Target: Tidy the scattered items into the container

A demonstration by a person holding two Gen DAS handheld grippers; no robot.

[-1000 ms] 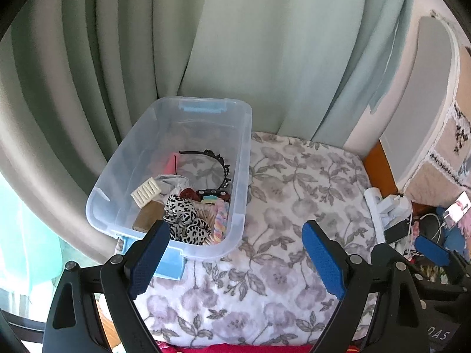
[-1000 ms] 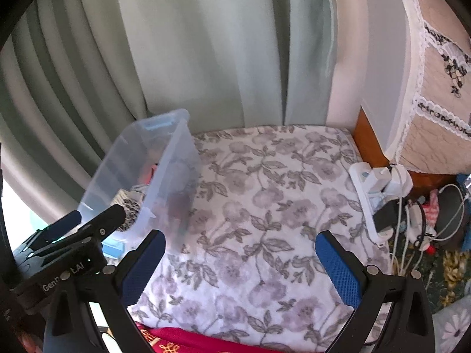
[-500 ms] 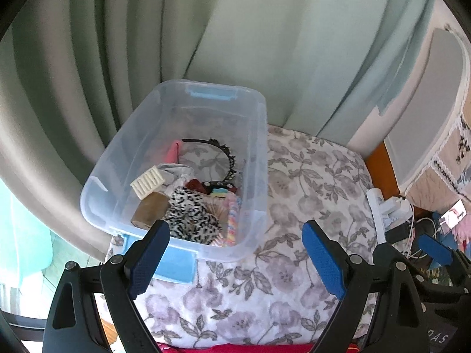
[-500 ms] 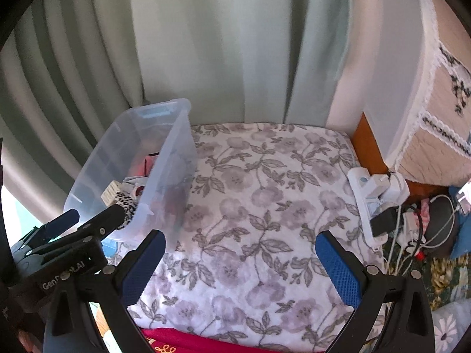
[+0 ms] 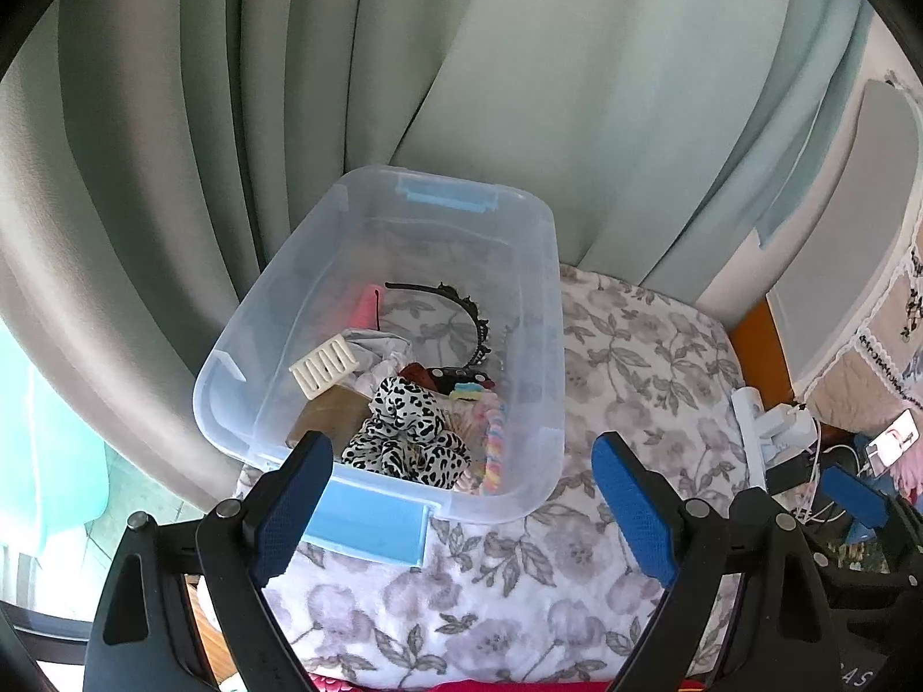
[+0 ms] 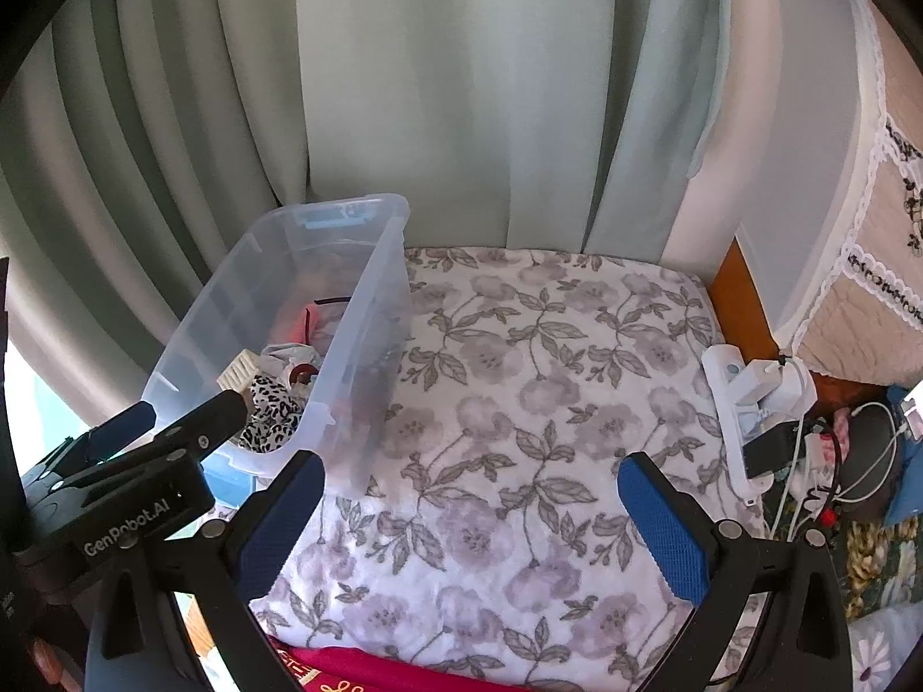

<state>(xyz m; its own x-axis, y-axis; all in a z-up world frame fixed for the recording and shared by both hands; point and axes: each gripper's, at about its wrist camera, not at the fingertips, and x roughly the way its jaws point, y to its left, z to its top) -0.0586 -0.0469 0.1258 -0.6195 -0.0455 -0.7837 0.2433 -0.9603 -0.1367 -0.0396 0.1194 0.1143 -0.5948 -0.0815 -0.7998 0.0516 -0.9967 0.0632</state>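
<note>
A clear plastic bin (image 5: 548, 265) with blue latches stands on the floral cushion (image 5: 646, 380) at the left. In it lie a leopard-print scrunchie (image 5: 404, 432), a black headband (image 5: 461, 303), a white comb-like clip (image 5: 323, 366), a pastel hair tie (image 5: 495, 450) and other small items. My left gripper (image 5: 461, 496) is open and empty, hovering just in front of the bin. My right gripper (image 6: 470, 519) is open and empty over the bare cushion (image 6: 548, 403), to the right of the bin (image 6: 369, 311). The left gripper's body (image 6: 138, 461) shows in the right wrist view.
Green curtains (image 5: 461, 86) hang close behind the bin. A white power strip with plugs and cables (image 6: 755, 403) lies past the cushion's right edge. A red cloth (image 6: 375, 672) lies at the cushion's near edge. A lace-trimmed cover (image 6: 877, 265) stands at the right.
Both grippers have drifted, and the bin now sits more centred and larger in the left wrist view. Both stay open and empty. The items in the bin have not moved.
</note>
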